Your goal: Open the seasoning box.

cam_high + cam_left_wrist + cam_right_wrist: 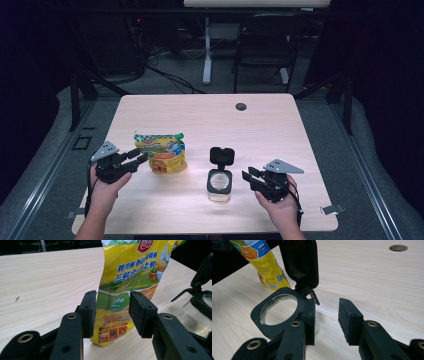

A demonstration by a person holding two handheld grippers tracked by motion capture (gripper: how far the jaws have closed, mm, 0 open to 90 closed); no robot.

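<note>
1. Even overhead light brightens the table (200, 115); the room beyond it is nearly black.
2. Soft, short shadows lie beside the jar (220, 181) and the yellow bag (162, 155) on the table.
3. In the gripper views the close jaws blur slightly; the bag's print (136, 270) above the table stays sharp.

light wood table (200, 115), round cable hole (241, 106) at far edge right of centre, black chair (265, 42) beyond it, white desk leg (207, 50) left of chair, cables (165, 75) on grey floor
</note>
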